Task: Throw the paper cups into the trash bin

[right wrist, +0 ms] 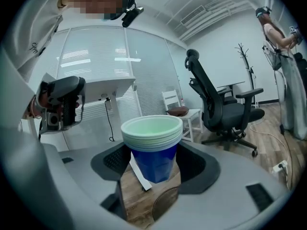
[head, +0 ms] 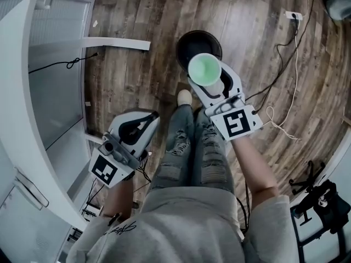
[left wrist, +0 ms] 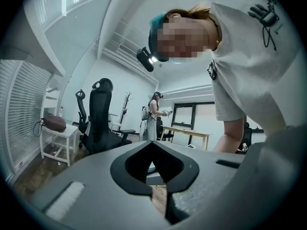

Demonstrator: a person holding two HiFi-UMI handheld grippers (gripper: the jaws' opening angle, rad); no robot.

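Blue paper cups (right wrist: 154, 150), green from overhead, pinched in right tool (right wrist: 154, 169); left tool (left wrist: 162, 195) together.

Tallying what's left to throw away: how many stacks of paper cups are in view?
1: a nested stack of paper cups, held by the right gripper above the trash bin. How many cups it nests can't be told; none elsewhere.
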